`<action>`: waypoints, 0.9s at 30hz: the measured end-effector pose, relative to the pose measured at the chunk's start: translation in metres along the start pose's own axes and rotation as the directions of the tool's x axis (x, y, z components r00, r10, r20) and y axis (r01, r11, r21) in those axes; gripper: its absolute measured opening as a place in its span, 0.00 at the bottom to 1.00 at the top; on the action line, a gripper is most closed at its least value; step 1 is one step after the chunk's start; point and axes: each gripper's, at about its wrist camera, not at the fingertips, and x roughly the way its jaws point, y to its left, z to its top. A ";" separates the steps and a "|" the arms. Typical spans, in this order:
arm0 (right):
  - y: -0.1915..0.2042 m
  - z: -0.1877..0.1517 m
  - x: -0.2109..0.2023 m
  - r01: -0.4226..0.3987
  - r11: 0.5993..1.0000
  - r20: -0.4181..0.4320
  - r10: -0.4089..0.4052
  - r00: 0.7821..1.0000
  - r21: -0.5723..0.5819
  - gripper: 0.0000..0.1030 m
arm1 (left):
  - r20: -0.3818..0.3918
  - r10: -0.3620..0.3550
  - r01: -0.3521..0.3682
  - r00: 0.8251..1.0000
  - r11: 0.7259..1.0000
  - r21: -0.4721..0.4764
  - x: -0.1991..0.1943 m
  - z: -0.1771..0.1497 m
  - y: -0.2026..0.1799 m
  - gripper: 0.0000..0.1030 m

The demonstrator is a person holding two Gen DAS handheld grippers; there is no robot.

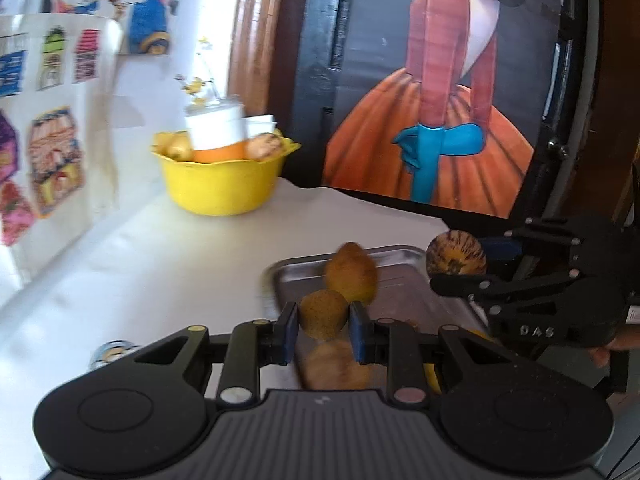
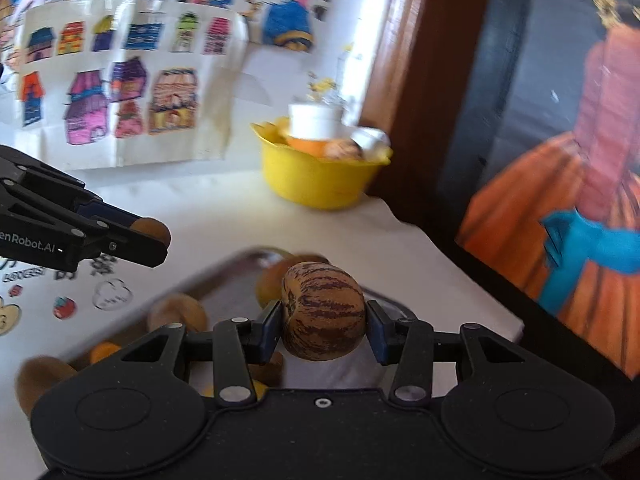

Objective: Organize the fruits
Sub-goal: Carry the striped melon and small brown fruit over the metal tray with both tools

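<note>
Your left gripper [image 1: 324, 320] has its jaws pinched on a small brown kiwi [image 1: 323, 314], held above the near end of the metal tray [image 1: 400, 292], where more brown fruits [image 1: 352, 272] lie. Your right gripper [image 2: 324, 330] has its jaws clamped on a striped brown-and-tan fruit [image 2: 323, 310], raised over the same tray. Beyond the tray's far side, well apart from it, the yellow bowl [image 1: 222, 184] stands on the white table [image 1: 160, 264], already holding fruit.

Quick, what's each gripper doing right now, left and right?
Left gripper: shut on a kiwi.
Right gripper: shut on a striped fruit.
</note>
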 end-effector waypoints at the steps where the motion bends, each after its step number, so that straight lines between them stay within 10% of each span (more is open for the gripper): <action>1: -0.004 -0.004 0.001 0.006 1.000 -0.009 -0.006 1.000 0.015 0.45 | -0.004 -0.005 0.005 1.000 1.000 -0.002 0.005 0.001 -0.004 0.28; 27: -0.019 -0.033 0.042 0.080 0.977 -0.010 -0.079 0.997 0.199 0.45 | -0.008 0.067 -0.067 0.998 0.992 -0.106 0.061 -0.004 -0.007 0.28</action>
